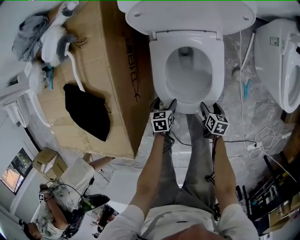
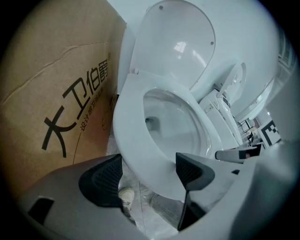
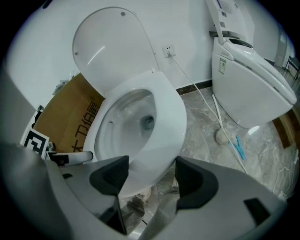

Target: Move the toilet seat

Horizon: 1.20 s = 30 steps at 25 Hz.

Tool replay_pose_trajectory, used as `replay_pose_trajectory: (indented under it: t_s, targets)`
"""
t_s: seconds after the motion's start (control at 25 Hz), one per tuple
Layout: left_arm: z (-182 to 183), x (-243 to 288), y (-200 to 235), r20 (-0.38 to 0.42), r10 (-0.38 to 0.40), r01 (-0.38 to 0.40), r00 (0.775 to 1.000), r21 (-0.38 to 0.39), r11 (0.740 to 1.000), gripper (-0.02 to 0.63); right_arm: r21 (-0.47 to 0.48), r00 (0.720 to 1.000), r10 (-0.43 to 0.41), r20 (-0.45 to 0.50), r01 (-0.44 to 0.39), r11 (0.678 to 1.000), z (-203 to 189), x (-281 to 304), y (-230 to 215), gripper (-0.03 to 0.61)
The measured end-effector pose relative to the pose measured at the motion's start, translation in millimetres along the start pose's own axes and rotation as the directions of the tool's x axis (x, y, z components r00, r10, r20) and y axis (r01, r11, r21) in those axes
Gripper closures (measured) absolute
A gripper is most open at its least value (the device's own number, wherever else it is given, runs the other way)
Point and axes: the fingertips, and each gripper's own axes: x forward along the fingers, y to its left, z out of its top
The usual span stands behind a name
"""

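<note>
Two grippers at work, both at the near rim of the toilet seat (image 1: 157,70). Left gripper (image 1: 165,103): jaws wide apart, front-left curve of the seat rim passing between the pads; no telling whether either pad touches it. Right gripper (image 1: 211,108): jaws likewise apart, front-right curve of the rim between them, clear gap at the outer pad, nothing gripped. Seat down flat on the bowl, stretching straight ahead of both tools. Lid (image 1: 187,14) upright beyond it, at the far end from the jaws. Cardboard box (image 1: 103,56) with printed characters close off the left gripper's outer side, hard by the bowl. Second toilet (image 1: 281,61) well off the right gripper's outer side, with a white cable (image 1: 242,61) and marbled floor (image 1: 232,108) in between. Person's legs (image 1: 197,154) directly behind and below both tools.
</note>
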Motion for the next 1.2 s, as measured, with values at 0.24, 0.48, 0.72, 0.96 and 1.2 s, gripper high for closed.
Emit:
replay_pose_trajectory:
  t_s: [0.24,0.48,0.72,0.96,1.2]
  targets:
    - [5.2,-13.8,-4.5,0.01,-0.003,0.003,1.0,-0.007,1.0,0.241,0.019,1.0,0.003,0.017,-0.003,1.0,4.6,-15.3,4.3,0.256]
    - [13.2,-27.5,-9.9,0.026,-0.009,0.01,1.0,-0.014,1.0,0.241,0.027,0.999,0.004,0.037,-0.005,1.0,12.0,-30.8,10.0,0.258]
    - [22.8,-44.6,-14.9,0.047,-0.011,0.012,0.999,-0.019,1.0,0.241,0.037,0.998,0.016,0.061,-0.018,0.999,21.5,-49.0,18.0,0.261]
    - [32.8,-59.3,-20.8,0.055,-0.022,0.023,0.998,-0.024,0.999,0.241,0.045,0.997,0.025,0.079,-0.028,0.999,31.2,-66.4,25.0,0.267]
    - [44.7,-74.1,-26.0,0.072,-0.035,0.038,0.997,-0.031,0.999,0.241,0.061,0.994,0.03,0.104,-0.037,0.997,42.6,-82.4,31.9,0.27]
